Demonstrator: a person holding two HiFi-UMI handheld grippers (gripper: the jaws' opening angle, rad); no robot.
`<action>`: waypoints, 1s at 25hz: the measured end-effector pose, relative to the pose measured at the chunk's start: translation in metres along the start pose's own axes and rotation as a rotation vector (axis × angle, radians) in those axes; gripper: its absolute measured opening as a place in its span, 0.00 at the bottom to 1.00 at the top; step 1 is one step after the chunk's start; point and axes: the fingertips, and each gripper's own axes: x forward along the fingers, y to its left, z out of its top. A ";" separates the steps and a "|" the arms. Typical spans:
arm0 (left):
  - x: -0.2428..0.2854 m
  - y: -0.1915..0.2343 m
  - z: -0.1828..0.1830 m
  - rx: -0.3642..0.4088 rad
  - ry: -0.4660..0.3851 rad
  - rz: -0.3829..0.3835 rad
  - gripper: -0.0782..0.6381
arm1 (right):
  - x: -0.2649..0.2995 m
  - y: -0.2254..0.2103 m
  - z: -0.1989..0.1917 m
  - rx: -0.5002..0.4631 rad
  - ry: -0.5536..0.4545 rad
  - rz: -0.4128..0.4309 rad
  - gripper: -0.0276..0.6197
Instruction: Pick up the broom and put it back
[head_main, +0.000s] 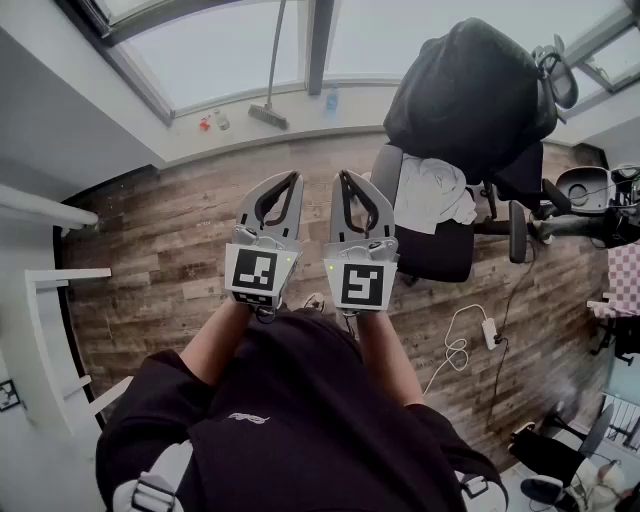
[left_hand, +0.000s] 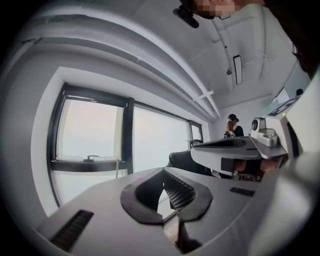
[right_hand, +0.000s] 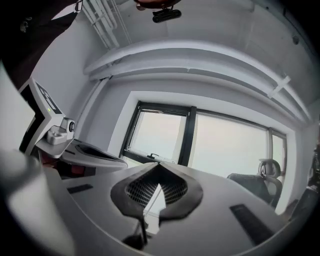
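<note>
Wood-grain planks in worn brown and grey covered the floor (head_main: 170, 230), which ran up to a pale ledge (head_main: 240, 140) under a wide, bright window (head_main: 220, 50) with dark frames. At 2 o'clock from the grippers stood a black office chair (head_main: 440, 250) heaped with a bulky black bag (head_main: 465, 85) and a crumpled white cloth (head_main: 432, 190). A thin white cable (head_main: 455, 352) curled on the planks at 4 o'clock.

The broom (head_main: 268, 113) leaned against the glass at 12 o'clock, well apart from both grippers. It had a slim grey handle, and its flat head sat at the foot of the window.

The left gripper (head_main: 294, 180) and right gripper (head_main: 343, 180) were held level, side by side, pointing toward the window. Each was smooth pale grey plastic with black ribbed pads. Both had their jaws drawn together at the tips with nothing between them.
</note>
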 end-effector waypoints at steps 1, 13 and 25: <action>0.000 0.002 0.000 -0.001 0.002 0.003 0.11 | 0.002 0.002 0.000 -0.002 -0.003 0.005 0.08; -0.015 0.040 -0.028 -0.047 0.072 0.069 0.11 | 0.024 0.043 -0.029 0.114 0.053 0.124 0.08; -0.032 0.123 -0.065 -0.143 0.129 0.184 0.11 | 0.083 0.105 -0.057 0.102 0.148 0.255 0.08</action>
